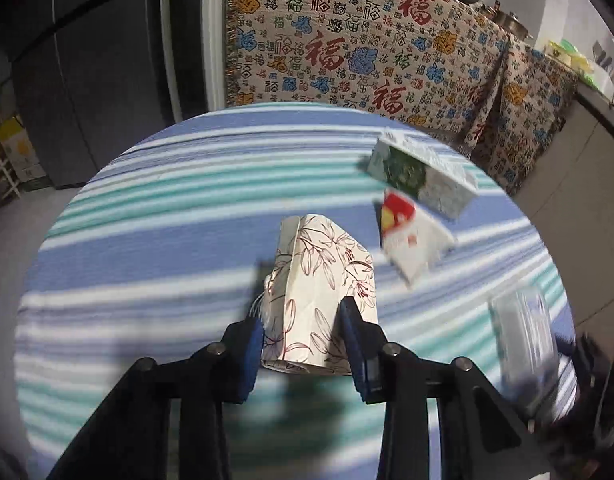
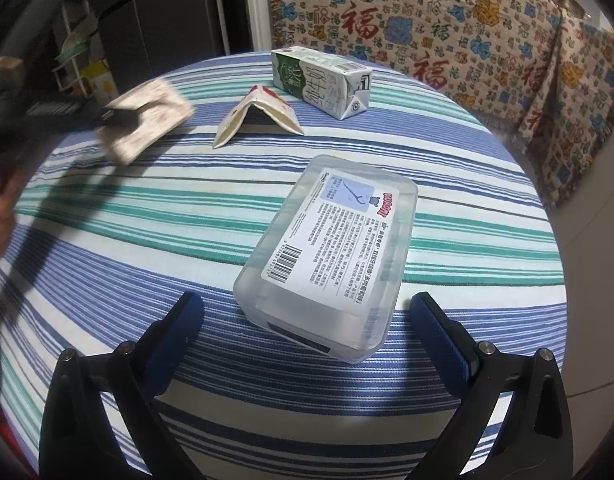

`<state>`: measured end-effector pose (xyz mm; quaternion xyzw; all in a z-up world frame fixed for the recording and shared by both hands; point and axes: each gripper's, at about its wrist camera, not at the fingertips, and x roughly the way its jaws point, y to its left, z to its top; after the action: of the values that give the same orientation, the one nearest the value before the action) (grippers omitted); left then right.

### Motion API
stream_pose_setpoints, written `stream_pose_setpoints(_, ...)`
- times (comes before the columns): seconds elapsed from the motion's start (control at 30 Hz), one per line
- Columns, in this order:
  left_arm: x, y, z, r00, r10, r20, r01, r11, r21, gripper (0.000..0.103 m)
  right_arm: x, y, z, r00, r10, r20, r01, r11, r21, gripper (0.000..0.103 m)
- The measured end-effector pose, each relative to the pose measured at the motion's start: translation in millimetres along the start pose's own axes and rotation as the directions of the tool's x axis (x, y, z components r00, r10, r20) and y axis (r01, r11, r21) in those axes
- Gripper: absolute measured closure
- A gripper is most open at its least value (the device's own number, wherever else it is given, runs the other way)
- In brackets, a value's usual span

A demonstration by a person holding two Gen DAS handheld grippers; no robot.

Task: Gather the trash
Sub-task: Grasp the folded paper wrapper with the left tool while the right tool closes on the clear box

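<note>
clear plastic rectangular box [image 2: 327, 256] lies on the striped tablecloth [image 2: 147, 208] just ahead of my right tongs [image 2: 307, 320], fingers apart, its long axis toward one o'clock; my left tongs [image 1: 303, 328] clamp the floral paper carton [image 1: 319, 280].

On striped tablecloth [image 2: 147, 208]: one floral paper pack [image 1: 319, 280], one milk carton [image 2: 323, 80], one folded red-and-white card [image 2: 259, 114], one clear plastic box [image 2: 331, 252].

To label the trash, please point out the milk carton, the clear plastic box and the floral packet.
milk carton [image 2: 321, 80], right wrist view, long side.
clear plastic box [image 2: 327, 256], right wrist view, label.
floral packet [image 1: 319, 300], left wrist view, front face.
</note>
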<state>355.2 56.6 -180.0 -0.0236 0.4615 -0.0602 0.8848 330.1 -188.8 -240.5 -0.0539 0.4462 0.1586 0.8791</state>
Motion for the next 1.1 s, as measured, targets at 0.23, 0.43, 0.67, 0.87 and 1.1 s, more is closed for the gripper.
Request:
stream_pose_setpoints(0.23,-32.8,-20.7,-76.9,0.999,0.045,0.006,-0.045,0.998,0.032,0.048,-5.6,1.0,-7.3,1.000,0.005,-0.007,-0.005,1.000,-0.024,0.001)
stream_pose_setpoints(0.43,-16.6,-29.8,-93.0,0.998,0.062,0.032,-0.065,0.994,0.088,0.027,-11.7,-2.0,-16.6,1.000,0.022,-0.008,-0.023,0.999,-0.049,0.000)
stream_pose_setpoints(0.67,-4.9,-27.1,-81.3,0.998,0.057,0.018,-0.058,0.994,0.089,0.013,-9.8,-4.9,-12.9,1.000,0.017,-0.020,-0.018,0.999,-0.041,0.000)
stream_pose_setpoints(0.87,-7.4,-23.5,-81.8,0.999,0.029,0.016,-0.030,0.996,0.084,0.013,-15.5,-20.0,-4.9,0.991,0.132,-0.012,-0.129,0.985,0.117,0.001)
stream_pose_setpoints(1.1,-26.3,1.8,-70.1,0.994,-0.093,0.065,0.094,0.996,0.000,0.014,-23.3,-26.3,10.4,0.988,0.144,0.047,-0.150,0.972,0.182,0.001)
